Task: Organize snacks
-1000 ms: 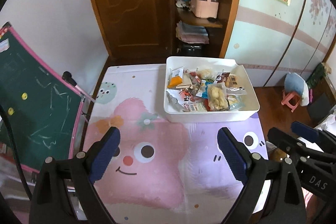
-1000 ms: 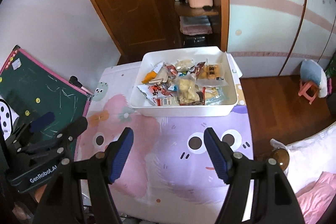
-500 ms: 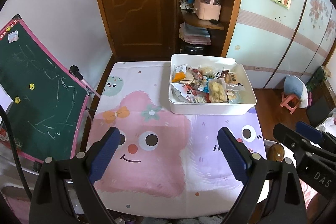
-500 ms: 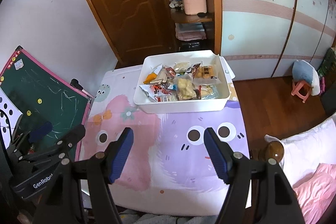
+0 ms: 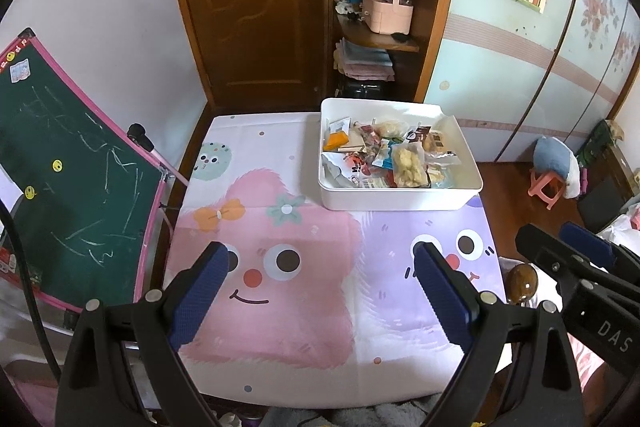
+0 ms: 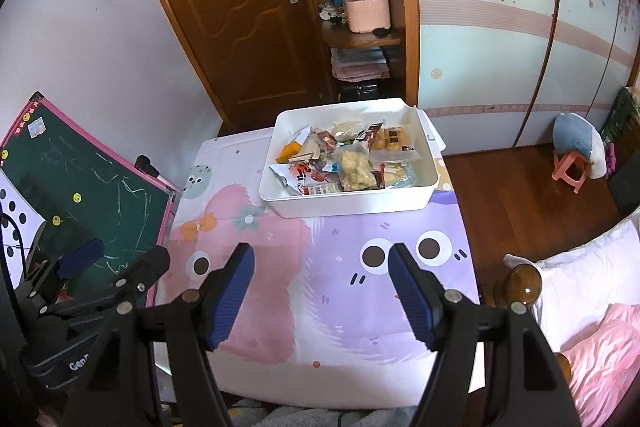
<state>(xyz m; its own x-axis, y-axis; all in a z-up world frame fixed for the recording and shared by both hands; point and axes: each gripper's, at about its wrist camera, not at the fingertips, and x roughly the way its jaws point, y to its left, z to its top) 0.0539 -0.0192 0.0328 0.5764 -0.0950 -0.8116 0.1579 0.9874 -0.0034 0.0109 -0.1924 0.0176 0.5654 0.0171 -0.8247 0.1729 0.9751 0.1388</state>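
Green chalkboard [image 5: 68,163] in a pink frame leans at the far left, beside the worktop [image 5: 280,347], which is covered by a cloth printed with a pink cartoon creature and a purple one. Over the near edge of that cloth hangs the left hand-held gripper [image 5: 320,291], its blue-padded jaws standing wide apart with nothing between them; only the printed pink face shows in the gap. Behind the worktop stands a brown wooden door [image 5: 256,3], and just right of it open corner shelves carry a pink basket [image 5: 386,9] and folded cloths.

On the far right part of the worktop sits the white bin [image 5: 400,197], resting on the cloth. The snacks [image 5: 384,157] all lie inside it in a loose heap: an orange packet at the left, a clear bag of pale yellow pieces near the middle, and several printed wrappers whose labels are too small to read.

The right hand-held gripper [image 6: 320,291] hovers over the purple creature, nearer the worktop's right side, its jaws also spread wide and empty. Both grippers are well apart from the bin. Further right, a brown wooden knob [image 6: 520,283] shows by the worktop's corner, perhaps a bedpost, next to white and pink bedding [image 6: 592,307]. A small pink stool [image 6: 572,169] with a blue cushion stands on the wooden floor.
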